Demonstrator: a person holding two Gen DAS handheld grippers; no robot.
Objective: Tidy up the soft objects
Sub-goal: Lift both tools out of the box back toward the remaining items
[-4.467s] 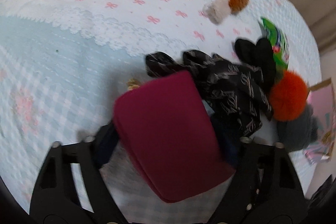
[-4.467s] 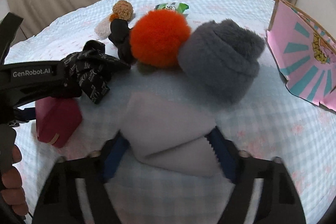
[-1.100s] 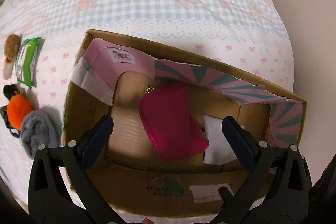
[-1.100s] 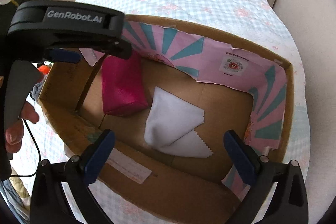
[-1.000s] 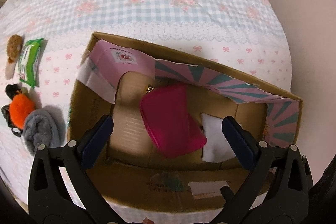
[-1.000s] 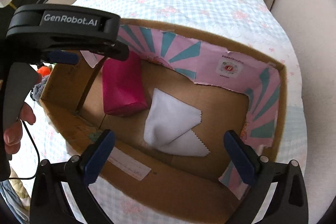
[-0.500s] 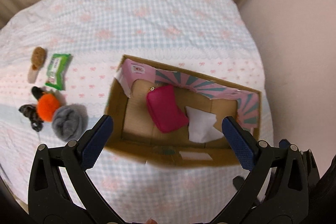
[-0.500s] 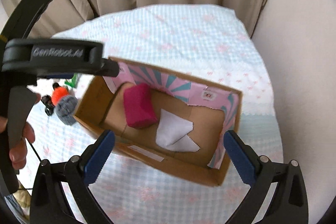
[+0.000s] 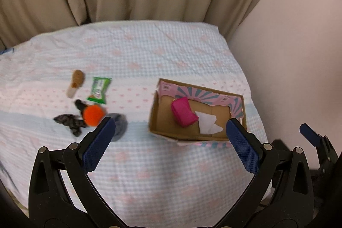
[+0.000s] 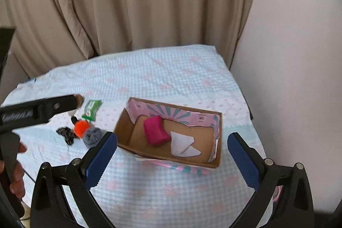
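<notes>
1. On the left of the bedspread (image 9: pixel 149 52) lies the unsorted cluster: a tan plush toy (image 9: pixel 75 82), a green wipes packet (image 9: pixel 98 90), a black patterned cloth (image 9: pixel 69 121), an orange pompom (image 9: pixel 93 114) and a grey fuzzy piece (image 9: pixel 118 125), the last three touching or overlapping.
2. The left gripper (image 9: pixel 168 142) hangs high above the bed, jaws spread wide, holding nothing.
3. To the right sits the cardboard box (image 9: pixel 159 127), with a magenta pouch (image 9: pixel 184 114) and a folded white cloth (image 9: pixel 208 125) side by side on its floor.
4. The right gripper (image 10: pixel 172 155) is likewise wide apart and empty.
5. Risk, as I judge it: because the pompom, black cloth and grey piece crowd together, a grab could snag two at once or drag a neighbour; a careless drop might also catch the box's torn pink lining.
6. Only the right wrist view shows the person's hand (image 10: pixel 15 174) on the left tool; the grey piece is half hidden behind a finger in the left wrist view.
</notes>
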